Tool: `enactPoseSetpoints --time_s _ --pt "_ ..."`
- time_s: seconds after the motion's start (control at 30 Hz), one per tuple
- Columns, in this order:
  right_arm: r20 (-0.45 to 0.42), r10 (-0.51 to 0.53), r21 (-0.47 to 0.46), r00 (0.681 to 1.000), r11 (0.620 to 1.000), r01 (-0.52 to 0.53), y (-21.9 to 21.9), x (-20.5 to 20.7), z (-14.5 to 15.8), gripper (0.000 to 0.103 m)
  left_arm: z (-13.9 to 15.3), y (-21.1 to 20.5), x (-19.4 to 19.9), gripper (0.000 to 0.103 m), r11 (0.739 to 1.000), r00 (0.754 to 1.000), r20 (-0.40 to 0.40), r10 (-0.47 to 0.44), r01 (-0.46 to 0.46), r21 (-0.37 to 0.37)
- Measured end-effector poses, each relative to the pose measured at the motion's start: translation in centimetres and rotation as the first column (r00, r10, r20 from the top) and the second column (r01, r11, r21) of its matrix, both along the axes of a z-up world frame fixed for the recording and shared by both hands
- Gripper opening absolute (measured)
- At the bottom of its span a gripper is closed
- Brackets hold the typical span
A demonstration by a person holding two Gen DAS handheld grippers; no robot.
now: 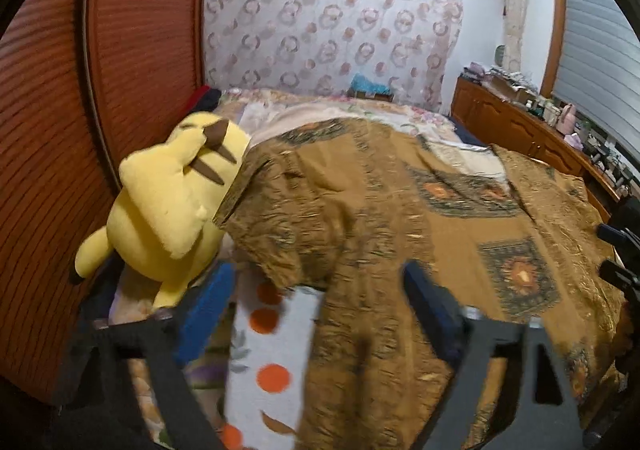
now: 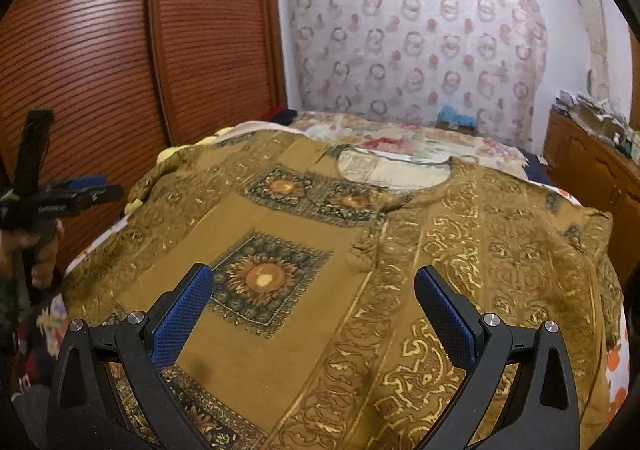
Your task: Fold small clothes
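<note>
A brown-gold patterned shirt [image 2: 352, 250] with sunflower squares lies spread on the bed, neckline toward the far wall. It also shows in the left wrist view [image 1: 380, 218], where its left sleeve lies by a yellow plush. My left gripper [image 1: 316, 290] is open and empty, just above the shirt's left edge near the sleeve. My right gripper [image 2: 312, 290] is open and empty, hovering over the shirt's lower front. The left gripper also shows at the left edge of the right wrist view [image 2: 80, 194], held in a hand.
A yellow plush toy [image 1: 172, 202] sits at the bed's left edge against red-brown slatted wardrobe doors [image 1: 60, 130]. A white sheet with orange dots [image 1: 268, 350] lies under the shirt. A wooden sideboard [image 1: 532, 138] with clutter runs along the right. A patterned curtain [image 2: 412, 46] hangs behind the bed.
</note>
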State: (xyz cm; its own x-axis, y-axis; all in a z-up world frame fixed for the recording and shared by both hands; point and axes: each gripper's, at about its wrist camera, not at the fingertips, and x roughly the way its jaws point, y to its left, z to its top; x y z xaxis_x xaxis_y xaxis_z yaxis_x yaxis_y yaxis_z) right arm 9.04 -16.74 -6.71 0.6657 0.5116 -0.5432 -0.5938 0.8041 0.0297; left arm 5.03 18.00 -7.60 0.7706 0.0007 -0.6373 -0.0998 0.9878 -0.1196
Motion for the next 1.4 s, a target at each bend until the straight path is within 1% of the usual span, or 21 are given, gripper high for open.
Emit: enactPoseSetpoints --time_s 0.03,0.1,0.13,0.2,0.23,0.27,0.3,0.37,0.47,0.53,0.7,0.83,0.97,1.0,1.07,1.13,1.2,1.27,1.33,1.37,1.4 --pt "-0.001 0.008 -0.005 1.0 1.0 -0.008 0.3 0.1 0.0 0.103 -0.3 0.6 0.4 0.075 1.0 1.0 -0.013 0.006 -0.006 -0.017" --pt "-0.003 0.016 -0.013 1.0 1.0 -0.016 0.6 0.2 0.0 0.103 -0.8 1.4 1.4 0.056 0.999 0.999 -0.036 0.002 -0.004 -0.037" --pt "-0.001 0.02 -0.02 1.0 1.0 -0.02 0.8 0.2 0.0 0.103 -1.0 1.8 1.7 0.054 0.999 0.999 -0.046 0.004 -0.006 -0.042" --pt "0.001 0.023 -0.03 1.0 0.999 -0.023 0.9 0.3 0.0 0.102 -1.6 2.4 2.6 0.04 0.998 0.997 -0.076 0.009 -0.014 -0.059" --pt "0.002 0.024 -0.033 1.0 0.999 -0.024 1.0 0.3 0.1 0.103 -1.8 2.7 2.9 0.037 0.998 0.996 -0.085 0.008 -0.014 -0.068" --pt "0.002 0.024 -0.034 1.0 0.999 -0.024 1.0 0.3 0.1 0.102 -2.1 2.9 3.1 0.03 0.997 0.996 -0.094 0.008 -0.015 -0.079" --pt "0.002 0.024 -0.037 1.0 0.999 -0.024 1.0 0.5 0.1 0.103 -2.2 3.1 3.2 0.019 0.997 0.995 -0.1 0.009 -0.017 -0.081" --pt "-0.001 0.023 -0.041 1.0 0.999 -0.023 0.9 0.6 0.0 0.103 -2.0 3.1 3.2 0.005 0.998 0.996 -0.087 0.018 -0.023 -0.061" --pt "-0.01 0.018 -0.047 1.0 0.999 -0.018 0.6 0.9 0.0 0.103 -0.7 2.9 3.2 0.002 0.999 0.998 -0.058 0.001 -0.003 -0.041" --pt "-0.014 0.013 -0.047 1.0 0.999 -0.013 0.4 1.0 -0.1 0.103 0.8 2.3 3.3 0.001 1.0 1.0 -0.028 -0.011 0.011 -0.008" --pt "-0.013 -0.007 -0.036 1.0 0.999 0.006 -0.5 1.1 0.3 0.103 4.3 0.5 4.6 0.001 0.997 0.997 0.025 -0.072 0.071 0.024" --pt "-0.009 -0.027 -0.031 1.0 0.999 0.026 -1.4 1.2 0.6 0.103 6.8 -3.0 5.8 0.001 0.986 0.985 0.052 -0.166 0.164 0.04" --pt "-0.006 -0.046 -0.025 0.999 0.999 0.045 -2.3 1.3 0.9 0.103 7.9 -7.2 5.8 0.002 0.963 0.964 0.042 -0.264 0.261 0.069" --pt "-0.006 -0.048 -0.025 0.999 0.999 0.048 -2.5 1.3 0.9 0.103 8.0 -7.9 5.5 0.004 0.959 0.96 0.041 -0.278 0.275 0.07" --pt "-0.002 -0.052 -0.021 0.999 0.998 0.052 -2.8 1.3 1.1 0.103 7.9 -9.0 4.8 0.006 0.949 0.95 0.034 -0.31 0.307 0.067" --pt "-0.005 -0.052 -0.02 0.999 0.998 0.052 -3.0 1.4 1.0 0.103 7.6 -9.1 4.2 0.016 0.95 0.951 0.023 -0.308 0.306 0.063" --pt "-0.009 -0.053 -0.027 0.999 0.998 0.052 -3.1 1.5 0.9 0.103 7.4 -8.6 3.7 0.039 0.955 0.957 0.018 -0.29 0.288 0.072" --pt "-0.012 -0.05 -0.034 0.999 0.998 0.049 -3.1 1.7 0.9 0.103 7.0 -8.2 3.0 0.044 0.96 0.963 0.017 -0.268 0.265 0.086" --pt "-0.011 -0.041 -0.042 0.999 0.998 0.04 -2.8 1.9 1.1 0.103 6.1 -7.2 2.5 0.051 0.967 0.971 0.002 -0.24 0.239 0.084" --pt "-0.009 -0.035 -0.044 0.999 0.998 0.034 -2.7 2.0 1.1 0.103 5.7 -6.8 2.3 0.056 0.97 0.974 -0.003 -0.229 0.228 0.082" --pt "-0.008 -0.026 -0.045 1.0 0.999 0.026 -2.5 2.0 1.3 0.103 5.1 -6.3 2.2 0.058 0.974 0.977 -0.01 -0.214 0.214 0.079"
